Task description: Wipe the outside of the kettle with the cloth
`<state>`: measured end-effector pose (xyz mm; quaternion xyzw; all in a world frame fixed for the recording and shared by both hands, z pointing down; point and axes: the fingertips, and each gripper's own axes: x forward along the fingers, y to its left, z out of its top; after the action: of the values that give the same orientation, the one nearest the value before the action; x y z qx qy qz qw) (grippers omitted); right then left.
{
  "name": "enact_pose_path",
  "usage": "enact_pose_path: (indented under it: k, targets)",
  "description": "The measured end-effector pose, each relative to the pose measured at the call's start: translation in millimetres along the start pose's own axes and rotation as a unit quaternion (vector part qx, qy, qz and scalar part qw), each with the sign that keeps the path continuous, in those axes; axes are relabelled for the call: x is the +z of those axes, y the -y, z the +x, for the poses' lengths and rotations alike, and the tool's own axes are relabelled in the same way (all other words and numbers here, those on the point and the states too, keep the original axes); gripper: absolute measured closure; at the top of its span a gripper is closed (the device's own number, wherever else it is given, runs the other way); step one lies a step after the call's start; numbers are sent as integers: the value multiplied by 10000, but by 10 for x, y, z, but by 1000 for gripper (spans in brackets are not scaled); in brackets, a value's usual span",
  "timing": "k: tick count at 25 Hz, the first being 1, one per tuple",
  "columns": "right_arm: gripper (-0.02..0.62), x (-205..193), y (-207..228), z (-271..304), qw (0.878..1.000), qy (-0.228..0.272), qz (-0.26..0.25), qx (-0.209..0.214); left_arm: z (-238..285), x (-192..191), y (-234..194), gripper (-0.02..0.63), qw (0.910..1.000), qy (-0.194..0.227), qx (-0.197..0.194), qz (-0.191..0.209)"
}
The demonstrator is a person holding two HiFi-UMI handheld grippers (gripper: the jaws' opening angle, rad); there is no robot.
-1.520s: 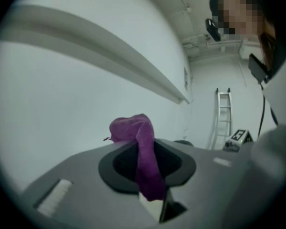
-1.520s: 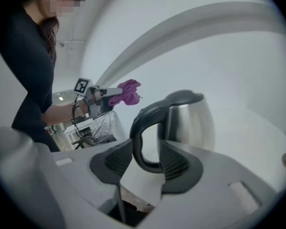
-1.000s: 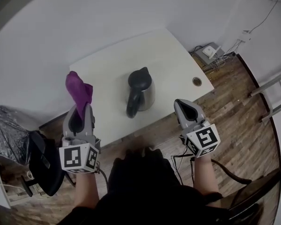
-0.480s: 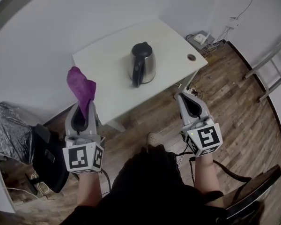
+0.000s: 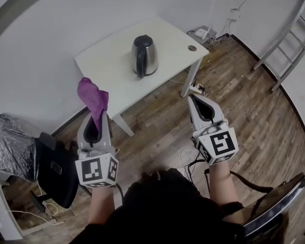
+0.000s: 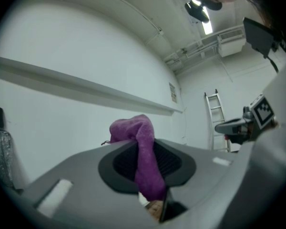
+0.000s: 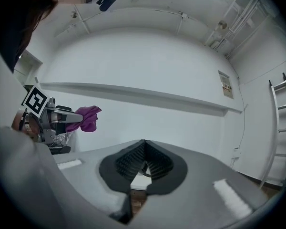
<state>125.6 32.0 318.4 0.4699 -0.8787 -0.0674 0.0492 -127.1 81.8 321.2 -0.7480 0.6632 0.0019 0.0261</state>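
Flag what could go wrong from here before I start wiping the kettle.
1. The cloth is pinched by one end in the left gripper, most of it bunched beyond the tips; it could slip out.
2. The kettle stands unheld on the table, and the right gripper is shut, empty and far from it; a wiping push might slide or tip it.
3. Cables lie by the table leg, a possible snag.

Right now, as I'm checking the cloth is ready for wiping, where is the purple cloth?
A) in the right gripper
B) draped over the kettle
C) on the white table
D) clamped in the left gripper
D: the purple cloth is pinched by the left gripper; the right gripper is shut, empty.
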Motion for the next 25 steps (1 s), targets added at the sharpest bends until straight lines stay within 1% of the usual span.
enact_pose_path:
  k: [6,10,13,16,20,25]
  targets:
    - [594,118,25,-116,9999,38,-92,-45,-147,92,109,518,10000,69,39,11]
    - [592,151,12,-163,9997,22,-229,41,-179,67,193,518,10000,-66,-49,-5]
    - [594,144,-4,-202,9996,7,-251,106,-216,99,274,518,10000,-31,-71,-13]
    - [594,177,10,-272,9996,36,-280,58,-219,146,352,518,9999,20,-106,23]
    - [594,219,32,-296,9995,53,-318,-50,-193,166,331,518,9999,17,-90,42]
    - [594,242,14,-334,9992,37,-386,-26,-231,170,349,518,9999,9,-122,51]
